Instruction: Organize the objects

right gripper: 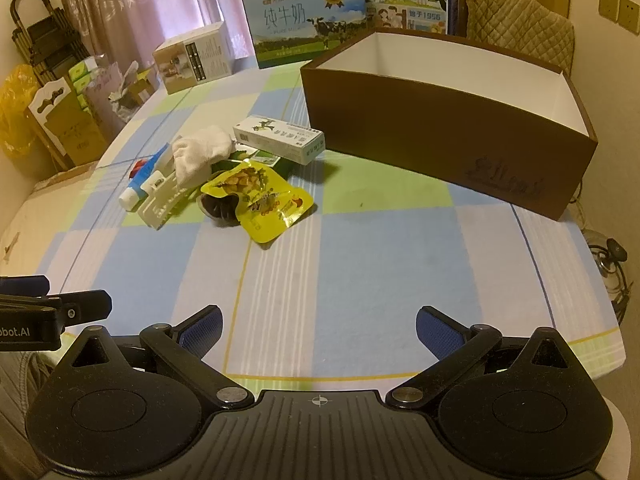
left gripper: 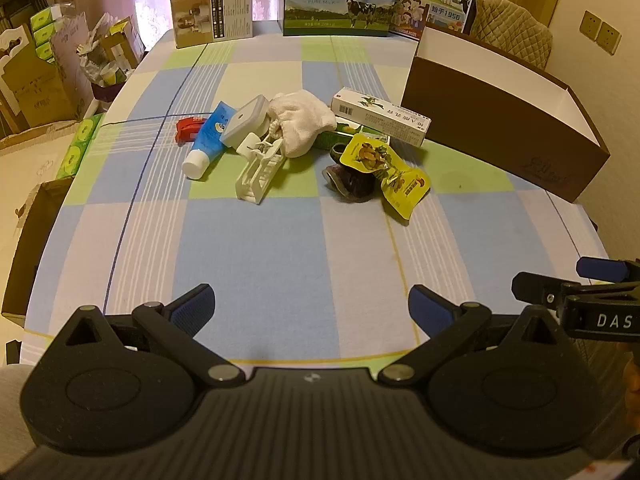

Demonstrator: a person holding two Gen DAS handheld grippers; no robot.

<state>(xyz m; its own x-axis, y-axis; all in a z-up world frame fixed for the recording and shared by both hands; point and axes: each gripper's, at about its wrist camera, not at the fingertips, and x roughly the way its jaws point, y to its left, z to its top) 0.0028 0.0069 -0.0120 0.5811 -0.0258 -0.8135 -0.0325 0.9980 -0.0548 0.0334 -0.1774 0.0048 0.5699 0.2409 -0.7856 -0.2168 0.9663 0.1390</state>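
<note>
Two grippers of mine, left gripper (left gripper: pixel 311 304) and right gripper (right gripper: pixel 319 326), hang wide apart and empty over the checked tablecloth (left gripper: pixel 256 248). Beyond stands the brown box (right gripper: pixel 440 136), open-topped. Left of it, the white carton (right gripper: pixel 279 139) lies lengthwise toward the box; the blue tube (left gripper: pixel 210 136) points its cap toward me.

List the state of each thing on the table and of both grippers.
left gripper: open, holding nothing
right gripper: open, holding nothing
brown box: open-topped, upright
blue tube: capped, lying flat
white cloth: crumpled on the pile
yellow pouch: sealed, lying flat
white carton: closed, lying on the pile
</note>
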